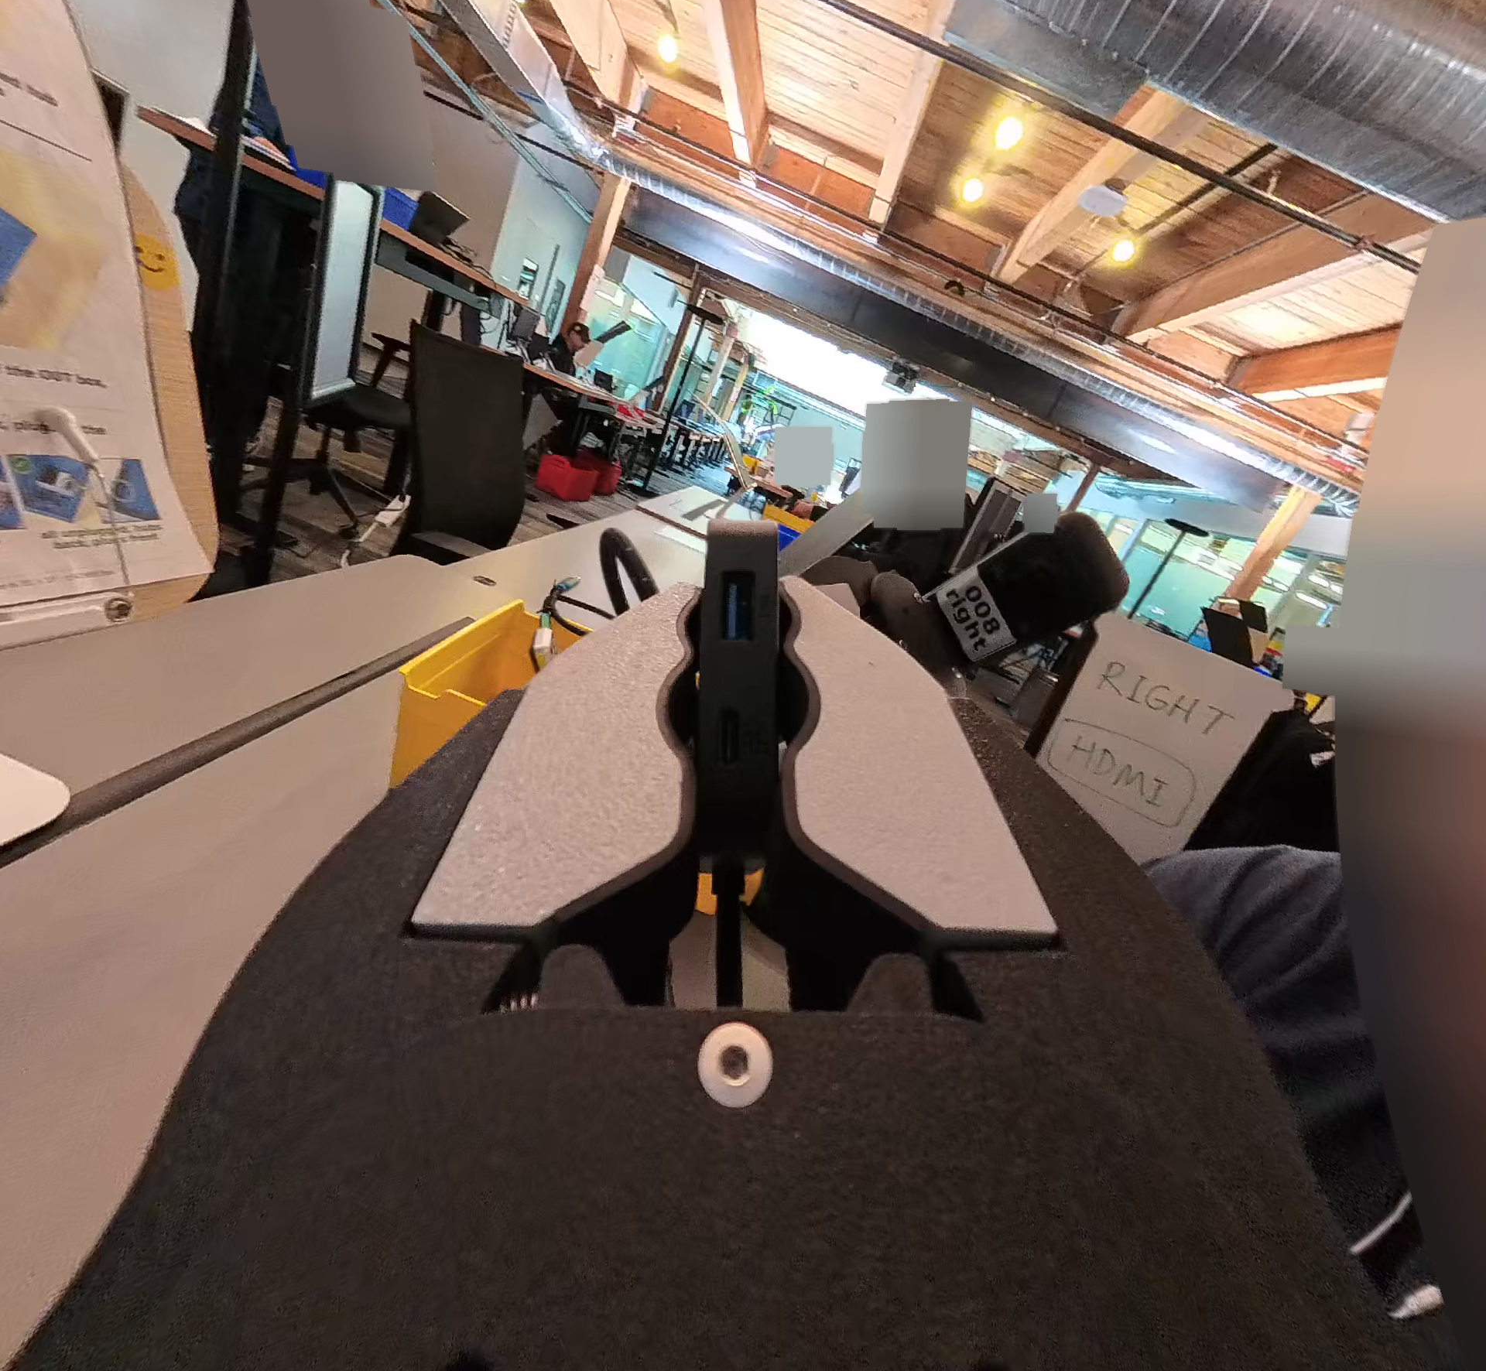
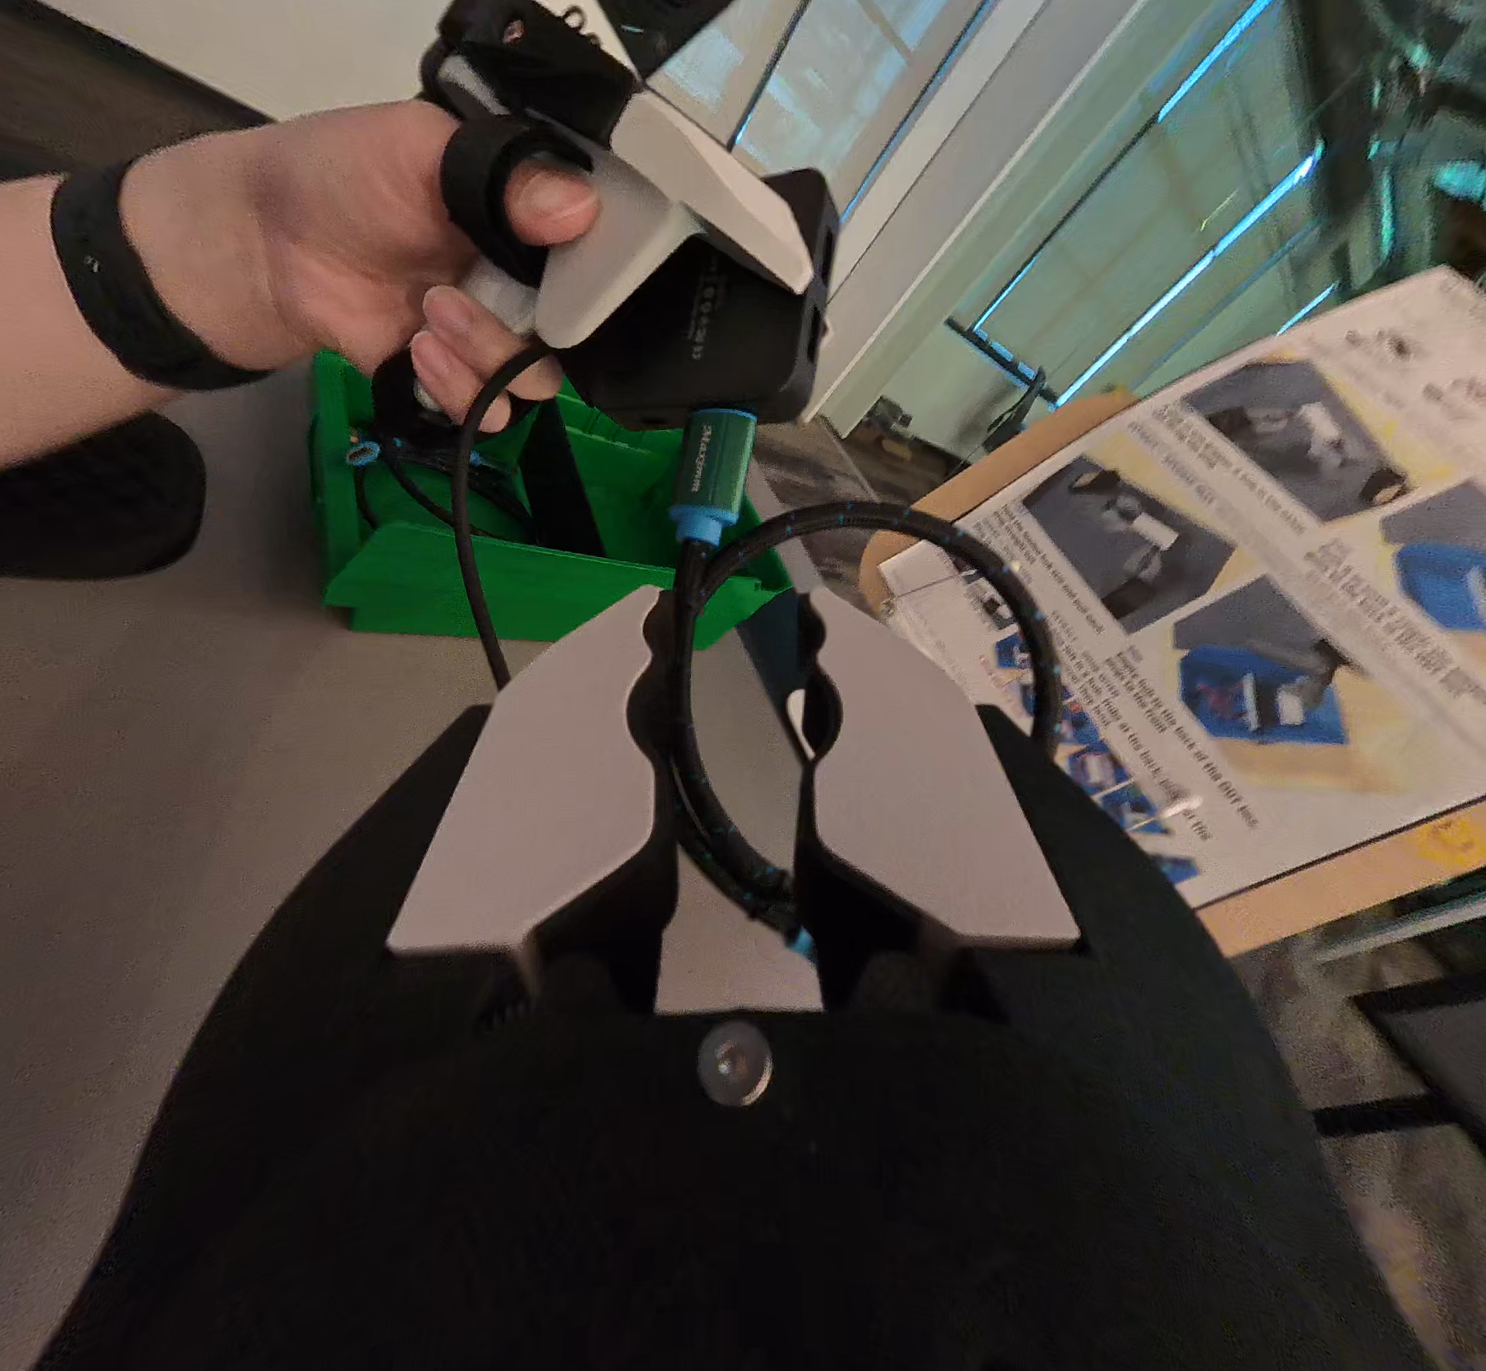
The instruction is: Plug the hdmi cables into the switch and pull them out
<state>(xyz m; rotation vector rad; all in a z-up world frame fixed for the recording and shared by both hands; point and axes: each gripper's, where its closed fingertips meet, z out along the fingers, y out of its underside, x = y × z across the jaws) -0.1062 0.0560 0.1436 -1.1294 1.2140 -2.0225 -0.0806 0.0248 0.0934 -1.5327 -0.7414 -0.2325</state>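
My left gripper (image 1: 738, 597) is shut on the black switch (image 1: 736, 689), held edge-on with a blue port facing me. In the right wrist view a hand holds that gripper (image 2: 808, 271) with the switch (image 2: 708, 344) raised over the table. A green and blue HDMI plug (image 2: 714, 472) sits in the switch's lower edge. Its braided black cable (image 2: 884, 520) loops down and runs through the gap of my right gripper (image 2: 732, 633), which is open; the cable lies against one finger's inner side. A thin black lead (image 2: 462, 528) hangs from the switch.
A green bin (image 2: 523, 577) with cables stands on the grey table (image 2: 161, 770) below the switch. A yellow bin (image 1: 458, 689) is left of my left gripper. A printed instruction sheet (image 2: 1206, 609) stands at the right, a hand-written white card (image 1: 1142, 746) beyond. Spacing between my two grippers at the tips: around 7 centimeters.
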